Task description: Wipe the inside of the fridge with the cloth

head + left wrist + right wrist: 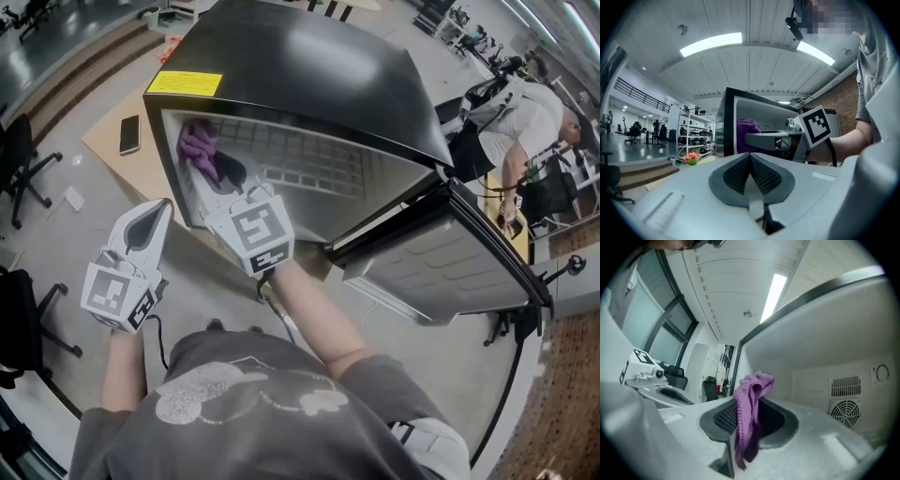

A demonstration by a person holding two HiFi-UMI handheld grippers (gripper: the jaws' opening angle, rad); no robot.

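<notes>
The right gripper (748, 426) has its jaws pressed together on a purple cloth (752, 390), whose bunched top sticks up past the pads just inside the open black fridge (309, 75), near the left wall of the cavity (whether the cloth actually touches that wall cannot be made out). The left gripper (751, 174) hangs outside the fridge with its jaws closed pad to pad on nothing. A yellow label (185, 82) sits on the fridge's outer corner, its print too small to read, and the right gripper's pads (230, 173) are half hidden by the cloth in the head view.
</notes>
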